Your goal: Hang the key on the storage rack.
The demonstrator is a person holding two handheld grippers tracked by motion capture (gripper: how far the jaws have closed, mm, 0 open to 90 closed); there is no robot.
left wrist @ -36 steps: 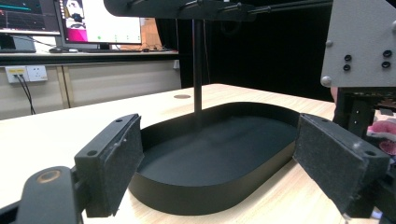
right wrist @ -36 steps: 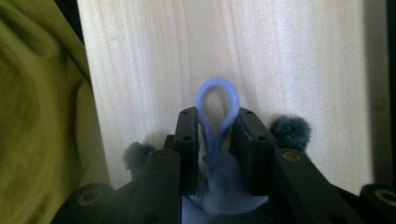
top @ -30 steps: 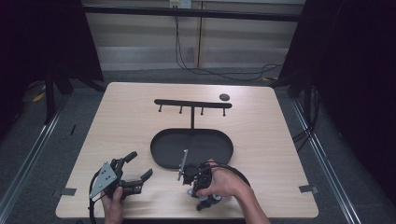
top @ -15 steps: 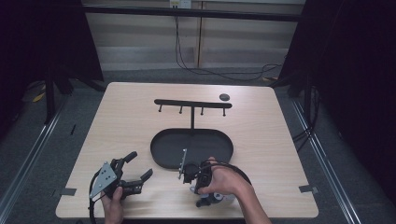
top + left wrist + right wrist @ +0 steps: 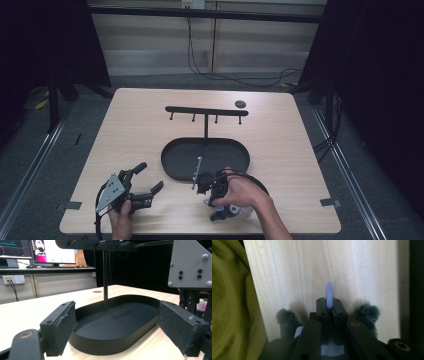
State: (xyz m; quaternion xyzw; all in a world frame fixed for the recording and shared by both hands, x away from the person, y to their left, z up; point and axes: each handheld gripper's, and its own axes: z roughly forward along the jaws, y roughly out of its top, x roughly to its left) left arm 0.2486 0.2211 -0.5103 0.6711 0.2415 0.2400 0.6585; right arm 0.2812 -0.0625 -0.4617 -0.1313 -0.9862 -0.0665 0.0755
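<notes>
Pale wooden table (image 5: 130, 140) is occupied by a black oval tray (image 5: 175, 155). Left gripper (image 5: 148, 180) is held spread wide beside it; right gripper (image 5: 328, 305) is clamped on a thin blue piece (image 5: 328, 295) at the near edge.

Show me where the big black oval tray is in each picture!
High view: the black oval tray lies at the table's middle, just beyond both grippers.
Left gripper view: the tray sits straight ahead, between the two wide-open jaws.
Right gripper view: I can't find the tray here; this camera looks down at bare wood.
Shared landmark: the thin black post rising from the tray's far side.
</notes>
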